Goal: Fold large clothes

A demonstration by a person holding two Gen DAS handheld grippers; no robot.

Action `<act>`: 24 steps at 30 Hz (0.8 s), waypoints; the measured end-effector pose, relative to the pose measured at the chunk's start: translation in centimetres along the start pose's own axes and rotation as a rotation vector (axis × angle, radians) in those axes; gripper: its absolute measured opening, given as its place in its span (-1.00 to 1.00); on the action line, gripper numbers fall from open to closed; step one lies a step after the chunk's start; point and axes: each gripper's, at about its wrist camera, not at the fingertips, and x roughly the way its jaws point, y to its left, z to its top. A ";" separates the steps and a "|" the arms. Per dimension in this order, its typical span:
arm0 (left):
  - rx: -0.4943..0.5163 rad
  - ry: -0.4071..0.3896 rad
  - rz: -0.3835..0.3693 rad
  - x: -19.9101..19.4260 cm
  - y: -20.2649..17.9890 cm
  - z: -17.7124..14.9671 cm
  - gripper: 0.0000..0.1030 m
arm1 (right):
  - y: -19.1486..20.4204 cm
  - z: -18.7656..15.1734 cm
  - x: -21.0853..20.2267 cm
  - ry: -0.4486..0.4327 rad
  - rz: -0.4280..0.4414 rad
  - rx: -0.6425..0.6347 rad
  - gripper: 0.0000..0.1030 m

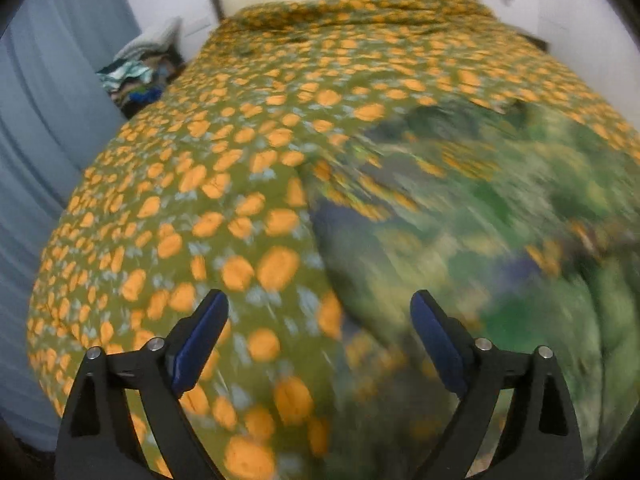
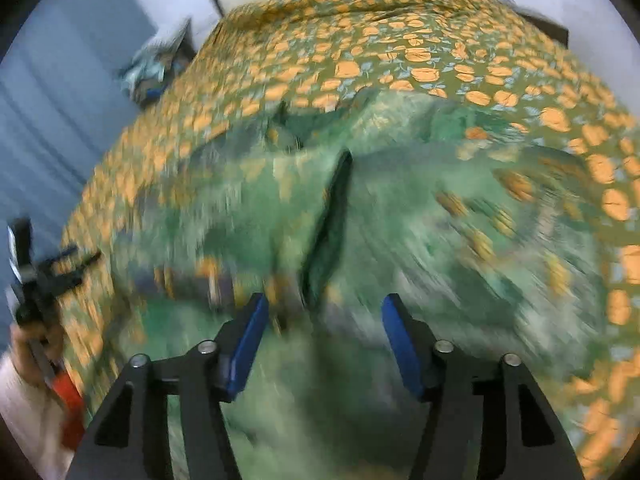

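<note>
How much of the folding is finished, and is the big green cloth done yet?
Nothing looks folded yet. The green garment lies rumpled and blurred on the flowered bedspread, with a dark fold running up its middle. The left gripper and right gripper both hover with open jaws, holding nothing. Still to do: grab an edge, spread it flat and fold it.

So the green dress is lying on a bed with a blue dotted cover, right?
Not quite. The green dress does lie on the bed, but the cover is olive green with orange blotches, not blue dotted. The left wrist view shows it best.
</note>
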 end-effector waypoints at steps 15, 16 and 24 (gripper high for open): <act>0.282 0.317 -0.038 -4.5 -5.6 -18.0 0.95 | -1.6 -21.0 -5.5 0.270 -0.184 -0.101 0.18; 0.281 0.329 -0.036 -4.7 -5.4 -18.3 0.95 | -1.7 -21.6 -5.9 0.276 -0.185 -0.093 0.18; -0.007 0.268 -0.106 -9.0 2.2 -16.4 0.95 | -3.6 -25.6 -13.9 0.215 -0.110 0.045 0.20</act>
